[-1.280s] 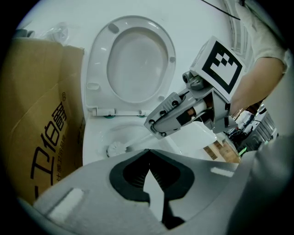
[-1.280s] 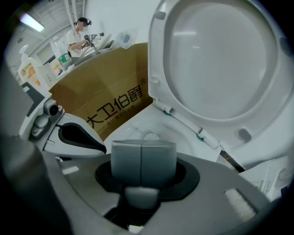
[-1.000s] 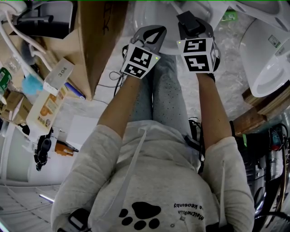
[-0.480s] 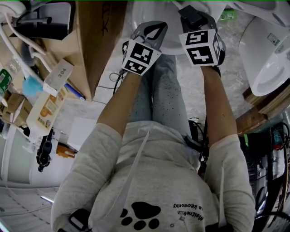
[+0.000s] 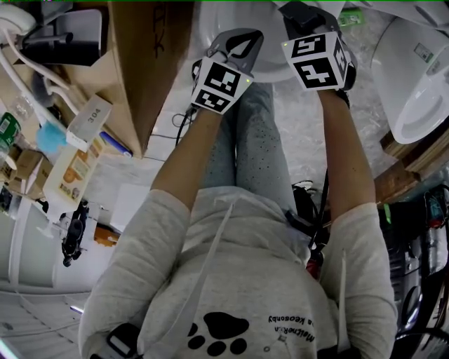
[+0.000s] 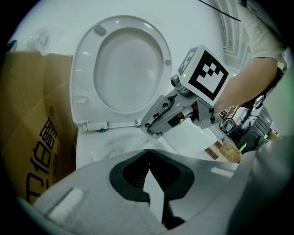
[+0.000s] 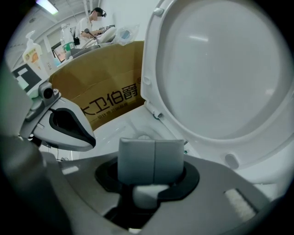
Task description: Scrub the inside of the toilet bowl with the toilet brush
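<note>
The white toilet (image 5: 270, 49) stands ahead of me with its lid (image 6: 126, 69) raised; the bowl (image 6: 112, 142) lies open below it. My left gripper (image 6: 148, 153) hovers over the bowl's front with its jaws meeting at the tip, nothing between them. My right gripper (image 7: 154, 158) is beside it, its grey pads (image 7: 138, 160) pressed flat together. From the left gripper view the right gripper (image 6: 149, 129) points at the bowl's rim, shut. The left gripper (image 7: 91, 139) appears at the left of the right gripper view. In the head view both grippers (image 5: 242, 42) (image 5: 302, 17) reach over the bowl. I see no toilet brush.
A brown cardboard box (image 5: 151, 63) stands tight against the toilet's left side. A second white ceramic fixture (image 5: 421, 77) rests on wooden boards (image 5: 410, 165) to the right. Bottles, boxes and cables crowd the floor at left (image 5: 70, 161). A person's legs (image 5: 252, 147) stand before the bowl.
Both grippers have moved forward toward the toilet, higher in the head view. Their jaws have stayed shut.
</note>
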